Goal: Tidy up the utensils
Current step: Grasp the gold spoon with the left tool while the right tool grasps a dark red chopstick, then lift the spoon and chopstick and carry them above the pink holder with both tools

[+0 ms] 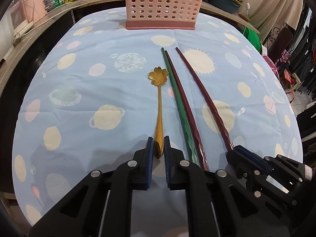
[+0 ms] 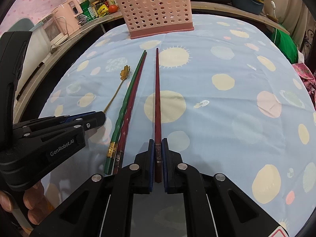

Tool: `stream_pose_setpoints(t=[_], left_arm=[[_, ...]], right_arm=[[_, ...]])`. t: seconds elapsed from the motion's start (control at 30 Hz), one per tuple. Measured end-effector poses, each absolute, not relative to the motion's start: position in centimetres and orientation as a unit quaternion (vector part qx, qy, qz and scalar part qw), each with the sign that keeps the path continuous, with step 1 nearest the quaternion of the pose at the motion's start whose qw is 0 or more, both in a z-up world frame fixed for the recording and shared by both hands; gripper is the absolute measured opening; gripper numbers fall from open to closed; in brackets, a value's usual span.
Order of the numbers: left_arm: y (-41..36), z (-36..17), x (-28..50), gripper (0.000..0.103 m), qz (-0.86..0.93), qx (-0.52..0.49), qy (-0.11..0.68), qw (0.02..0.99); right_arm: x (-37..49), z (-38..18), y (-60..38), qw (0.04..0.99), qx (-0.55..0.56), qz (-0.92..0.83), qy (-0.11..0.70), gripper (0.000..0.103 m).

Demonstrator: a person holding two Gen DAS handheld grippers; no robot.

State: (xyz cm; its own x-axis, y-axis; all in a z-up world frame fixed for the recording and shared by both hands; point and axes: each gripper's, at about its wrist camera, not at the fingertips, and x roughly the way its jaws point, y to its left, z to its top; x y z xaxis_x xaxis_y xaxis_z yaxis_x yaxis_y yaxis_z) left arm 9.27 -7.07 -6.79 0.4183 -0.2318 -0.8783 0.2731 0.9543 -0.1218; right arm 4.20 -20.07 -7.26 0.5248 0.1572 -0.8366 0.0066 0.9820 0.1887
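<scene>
Gold spoon (image 1: 158, 106) on our blue cloth (image 1: 83, 98): our left gripper (image 1: 158, 146) pinches its near end. Right gripper (image 2: 157, 148) pinches a red chopstick (image 2: 157, 98). Pink basket (image 1: 161, 4) stands far.

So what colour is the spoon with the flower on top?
The spoon is gold all over, flower-shaped bowl included. It shows best in the left wrist view.

Pink basket (image 1: 161, 6) top cut off (left wrist view), contents indiscernible.
</scene>
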Motion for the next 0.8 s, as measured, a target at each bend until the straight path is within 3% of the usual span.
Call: stream_pose_setpoints(t=[0.27,0.4,0.8], left_arm=[[-5.5,-3.9,9.2,0.008,-0.148,-0.005,0.499,0.854],[-4.7,-2.2,9.4,0.001,-0.147,-0.019,0.487,0.861],[-3.2,1.5,10.5,0.001,-0.144,-0.047,0.459,0.876]], right_arm=[[3.9,-4.5,-20.4,0.882,0.096,0.045,0.459,0.007],[4.1,-2.7,-20.8,0.89,0.105,0.047,0.442,0.007],[5.4,2.2,-21.9,0.914,0.115,0.047,0.387,0.007]])
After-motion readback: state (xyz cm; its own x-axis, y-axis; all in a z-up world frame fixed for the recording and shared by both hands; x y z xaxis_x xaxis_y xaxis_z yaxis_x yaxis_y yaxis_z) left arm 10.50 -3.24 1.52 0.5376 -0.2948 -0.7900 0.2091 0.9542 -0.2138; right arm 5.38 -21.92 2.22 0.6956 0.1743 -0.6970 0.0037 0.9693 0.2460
